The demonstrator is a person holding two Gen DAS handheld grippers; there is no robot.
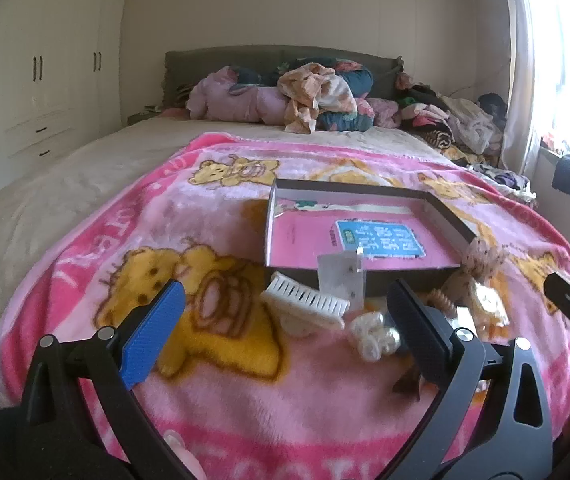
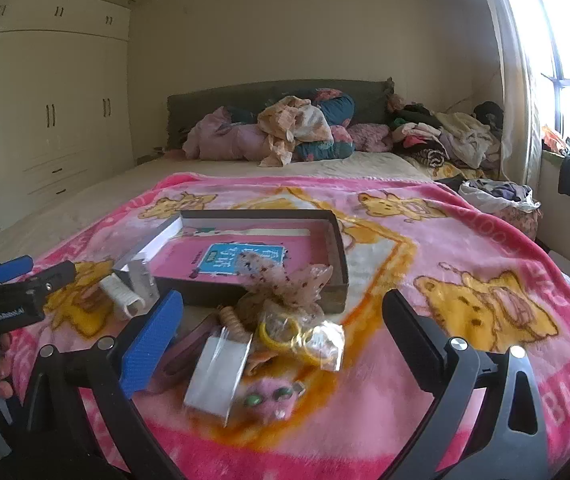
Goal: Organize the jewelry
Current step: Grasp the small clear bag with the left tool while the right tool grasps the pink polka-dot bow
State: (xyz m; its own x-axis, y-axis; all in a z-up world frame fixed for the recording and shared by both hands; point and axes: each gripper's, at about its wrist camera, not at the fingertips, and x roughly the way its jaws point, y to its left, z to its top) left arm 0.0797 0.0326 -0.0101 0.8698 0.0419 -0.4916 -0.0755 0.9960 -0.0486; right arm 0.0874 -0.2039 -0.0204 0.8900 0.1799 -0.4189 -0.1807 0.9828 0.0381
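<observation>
Both grippers hang over the pink blanket (image 2: 425,240) with fingers spread apart, holding nothing: left gripper (image 1: 285,328), right gripper (image 2: 285,336). Between the right one's fingers lies a heap of packets (image 2: 221,368), yellow rings (image 2: 281,332) and perhaps a dotted bow (image 2: 285,280). The white comb (image 1: 305,306) lies at 12 o'clock from the left gripper. Beyond, the open box (image 2: 337,240).

Fuzzy fleece blanket (image 2: 425,248) is looking plush, the cardboard box (image 2: 337,240) is looking matt, and crinkly clear plastic bags (image 2: 321,340) are catching glossy light.

Each black hand-held gripper (image 1: 285,320) carries one blue ribbed pad, one black pad, silver screws.
</observation>
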